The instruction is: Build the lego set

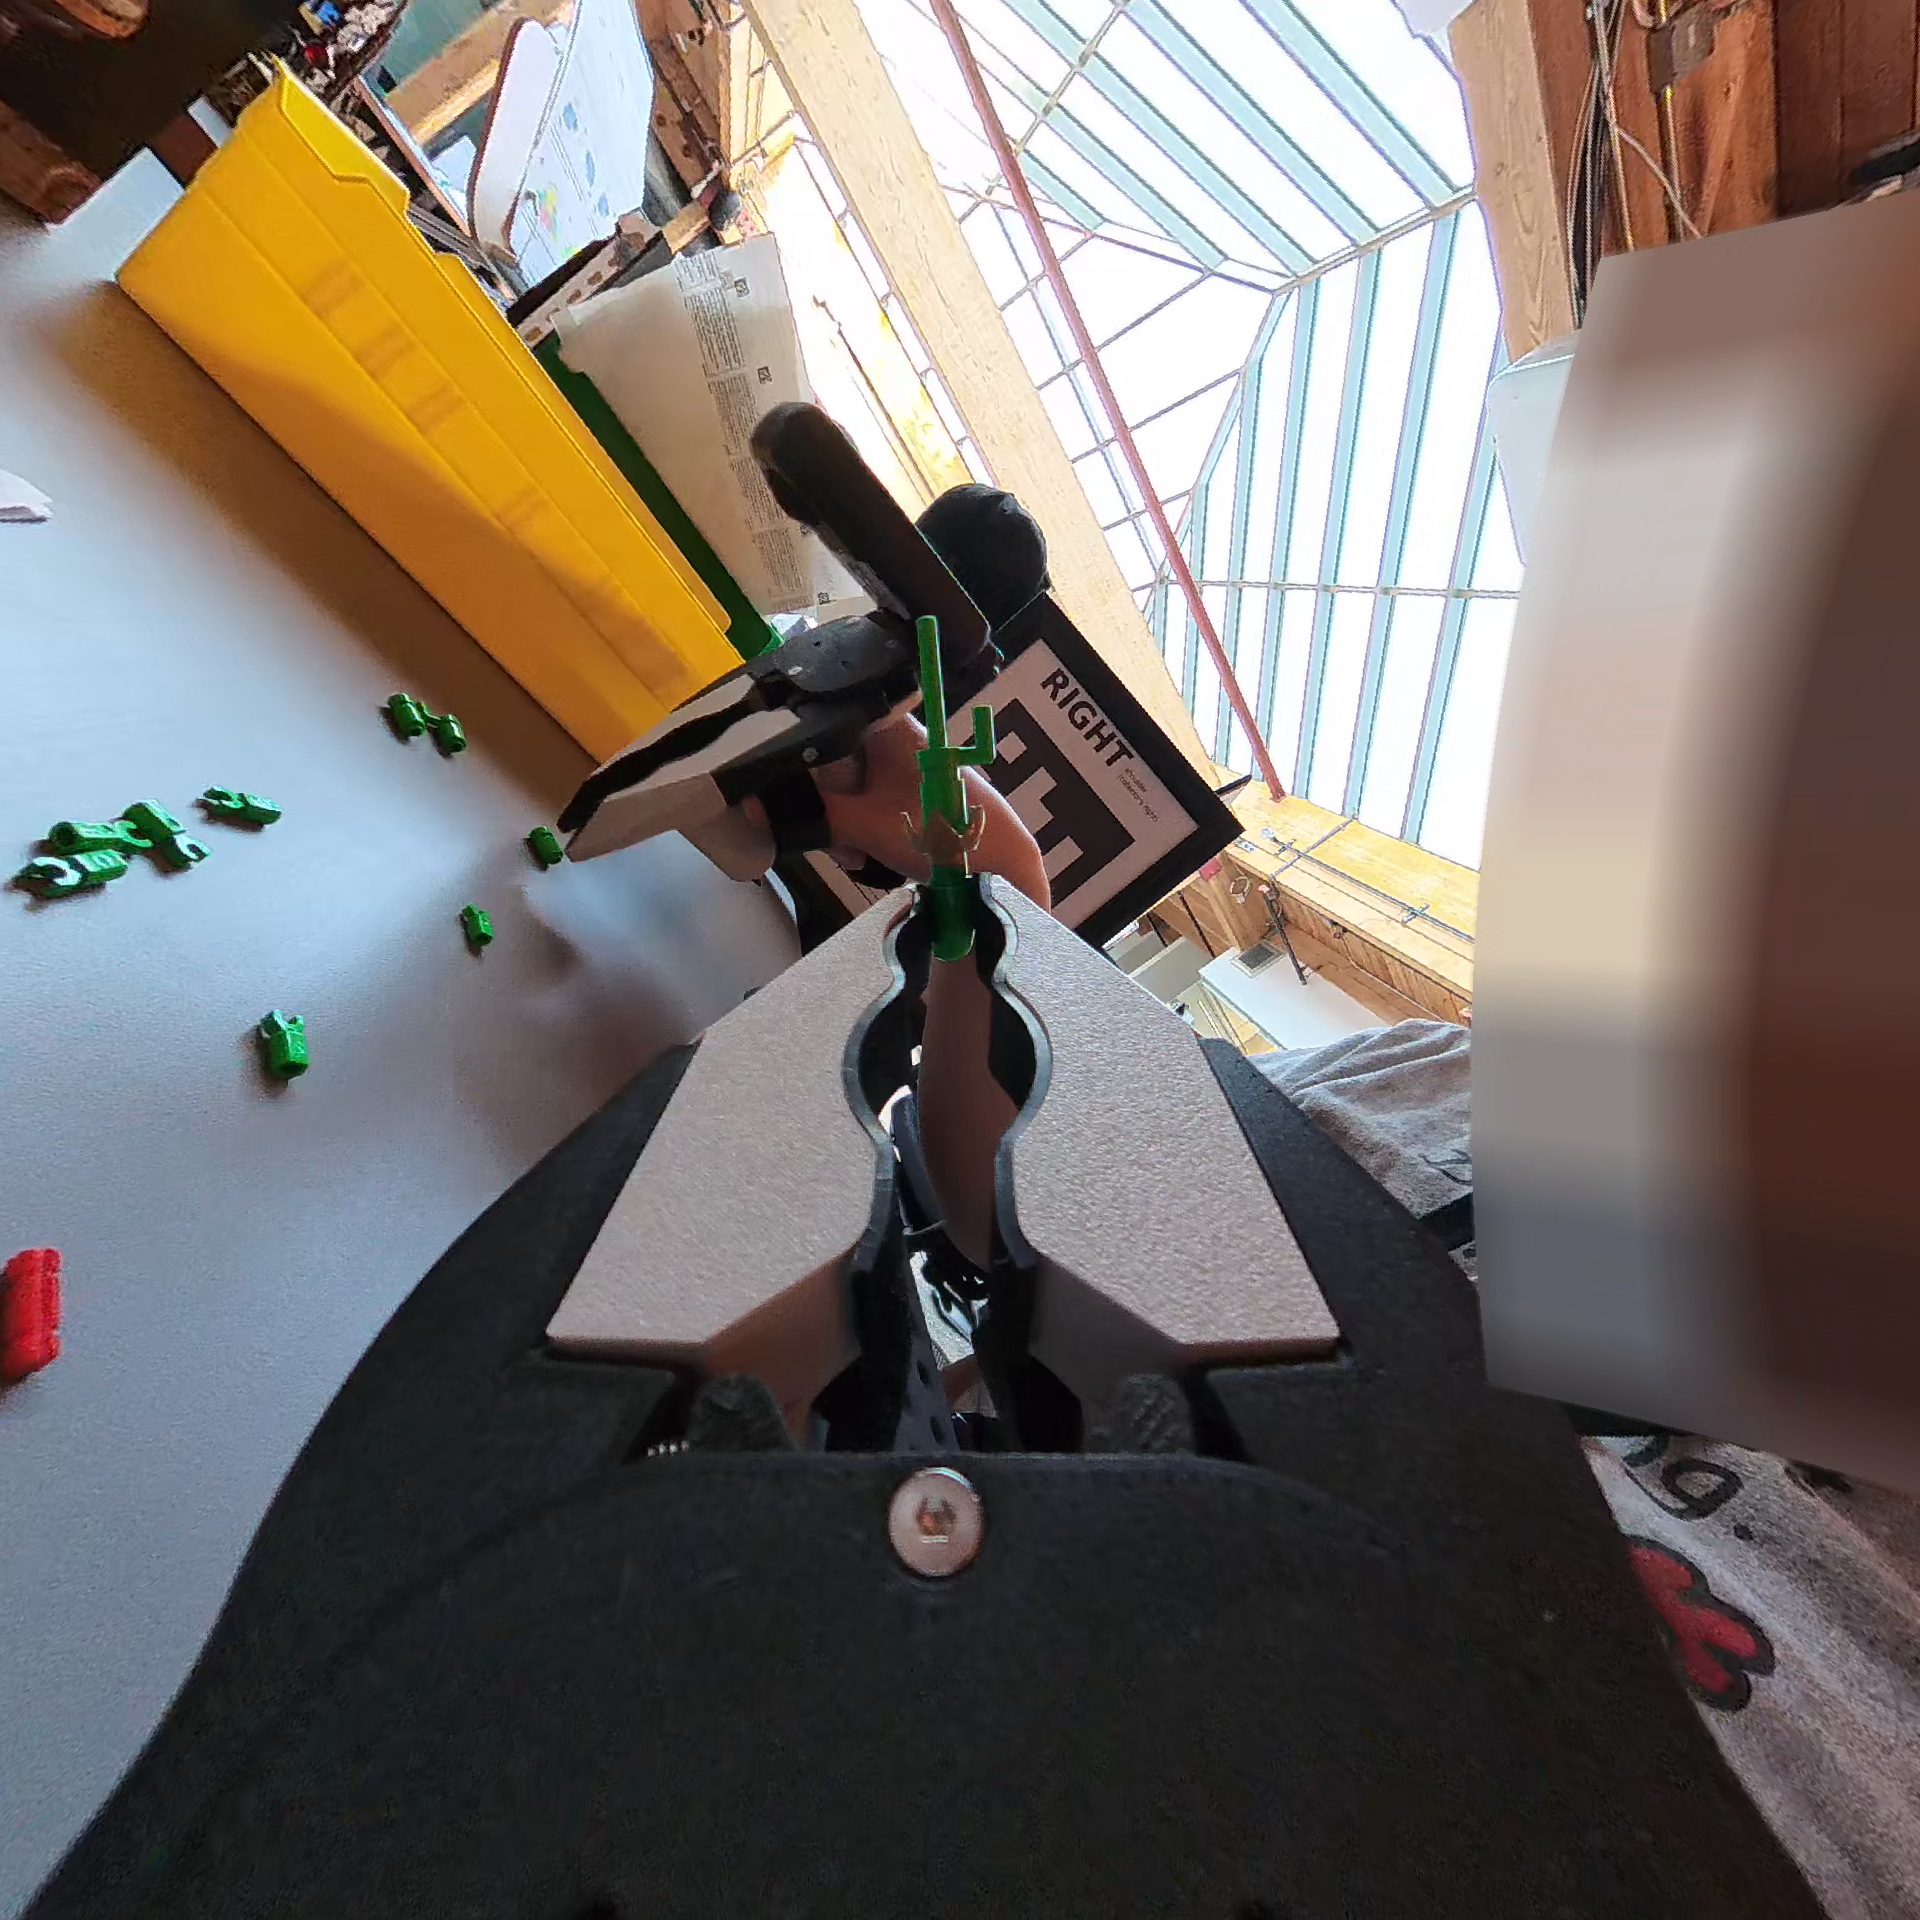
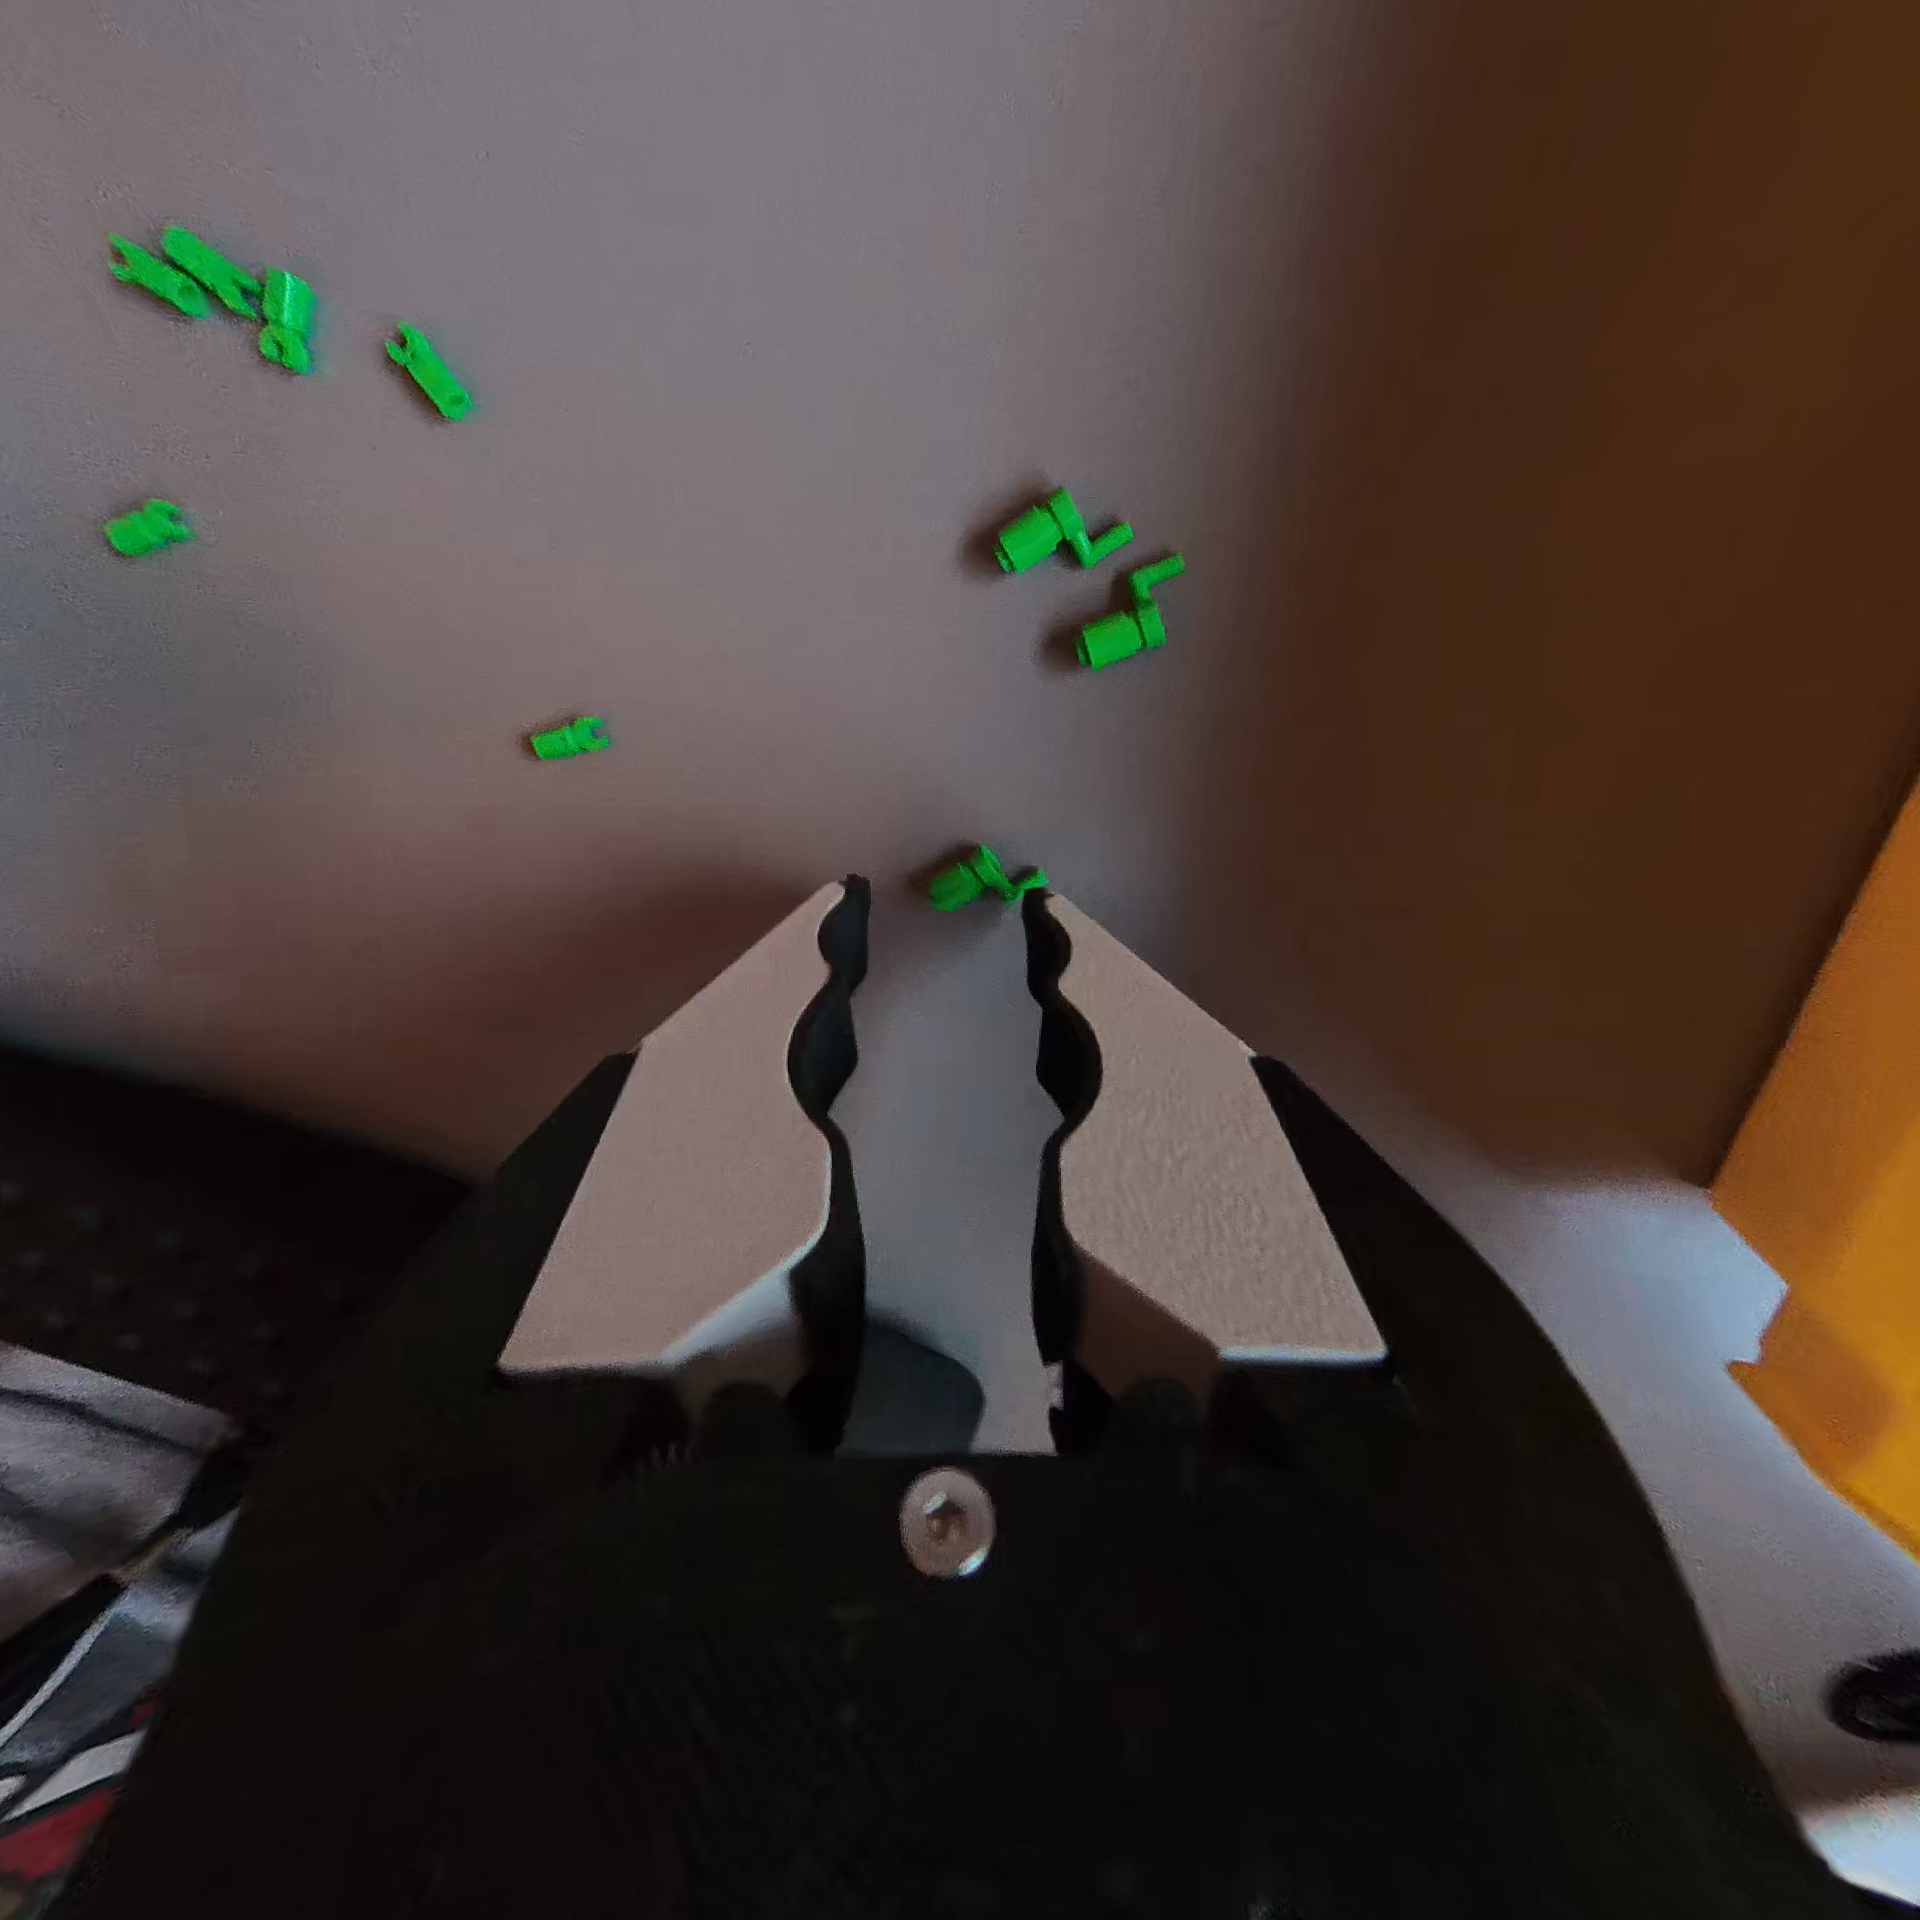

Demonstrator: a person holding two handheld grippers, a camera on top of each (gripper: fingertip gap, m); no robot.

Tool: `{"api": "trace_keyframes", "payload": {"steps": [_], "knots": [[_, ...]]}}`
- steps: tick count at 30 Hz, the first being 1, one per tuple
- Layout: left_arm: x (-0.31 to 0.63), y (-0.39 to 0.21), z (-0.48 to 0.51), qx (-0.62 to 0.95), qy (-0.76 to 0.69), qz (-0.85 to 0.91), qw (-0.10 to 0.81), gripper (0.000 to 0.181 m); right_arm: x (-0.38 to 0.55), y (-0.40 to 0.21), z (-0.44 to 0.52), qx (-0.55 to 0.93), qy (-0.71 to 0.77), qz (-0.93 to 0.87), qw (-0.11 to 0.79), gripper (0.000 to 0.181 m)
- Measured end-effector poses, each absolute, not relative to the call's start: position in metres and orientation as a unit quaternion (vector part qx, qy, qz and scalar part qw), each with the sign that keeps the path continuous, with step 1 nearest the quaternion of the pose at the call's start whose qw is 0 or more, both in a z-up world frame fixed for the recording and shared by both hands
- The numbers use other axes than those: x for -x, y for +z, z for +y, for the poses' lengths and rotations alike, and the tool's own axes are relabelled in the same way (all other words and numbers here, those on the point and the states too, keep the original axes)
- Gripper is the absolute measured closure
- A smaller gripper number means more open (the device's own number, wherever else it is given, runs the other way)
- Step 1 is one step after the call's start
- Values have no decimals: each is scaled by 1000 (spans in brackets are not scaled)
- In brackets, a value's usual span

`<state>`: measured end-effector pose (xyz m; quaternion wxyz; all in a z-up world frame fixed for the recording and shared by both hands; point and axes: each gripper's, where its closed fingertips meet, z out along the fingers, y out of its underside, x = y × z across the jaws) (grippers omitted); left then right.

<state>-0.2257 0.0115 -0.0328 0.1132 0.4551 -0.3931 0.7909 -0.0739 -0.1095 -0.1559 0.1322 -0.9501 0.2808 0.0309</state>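
Observation:
My left gripper (image 1: 948,914) is shut on a thin green lego stem assembly (image 1: 943,790) that stands up from its tips, raised above the table. My right gripper (image 2: 940,894) is open and points down at the grey table (image 2: 727,260). Its tips are just short of a small green lego piece (image 2: 977,878), which lies close to the right fingertip. That gripper also shows in the left wrist view (image 1: 644,800), low over the table next to a green piece (image 1: 544,845). Several more loose green pieces (image 2: 1091,582) lie scattered on the table.
A yellow bin (image 1: 416,405) stands along the table's far edge, with a green bin and papers behind it; it also shows in the right wrist view (image 2: 1849,1195). A red lego piece (image 1: 29,1311) lies at the left. A person's patterned shirt shows at the lower right. Spacing between my two grippers at the tips: around 25 cm. The red lego piece (image 1: 29,1311) is about 12 cm from my left fingertips.

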Motion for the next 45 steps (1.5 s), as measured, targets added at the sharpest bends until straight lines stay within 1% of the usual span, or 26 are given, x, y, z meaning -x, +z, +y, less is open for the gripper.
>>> {"api": "trace_keyframes", "payload": {"steps": [1, 4, 7, 9, 17, 33, 34, 38, 39, 42, 44, 45], "knots": [[226, -32, 11, -455, 791, -393, 114, 176, 75, -155, -107, 945, 41, 293, 138, 152], [229, -28, 11, -444, 800, -382, 129, 176, 76, -157, -116, 947, 36, 300, 109, 153], [229, -27, 8, -442, 799, -386, 131, 176, 74, -153, -114, 943, 34, 307, 123, 157], [230, -28, 6, -441, 796, -394, 129, 176, 76, -155, -114, 941, 46, 314, 114, 161], [232, -24, 7, -435, 801, -392, 127, 176, 74, -161, -109, 932, 78, 336, 112, 162], [232, -29, 1, -436, 793, -402, 139, 176, 62, -164, -99, 942, 60, 318, 93, 163], [232, -29, 0, -436, 792, -404, 141, 176, 61, -164, -100, 942, 60, 319, 90, 163], [232, -31, -4, -437, 787, -413, 141, 176, 66, -165, -106, 948, 67, 302, 76, 180], [232, -32, -5, -437, 785, -415, 141, 176, 67, -166, -110, 953, 63, 289, 73, 181], [232, -32, -5, -435, 786, -417, 138, 176, 75, -167, -125, 961, 62, 261, 64, 181], [232, -32, -5, -436, 785, -418, 137, 176, 74, -164, -138, 962, 52, 258, 65, 176], [232, -31, -6, -435, 786, -418, 137, 176, 73, -160, -138, 959, 57, 265, 81, 173]]}}
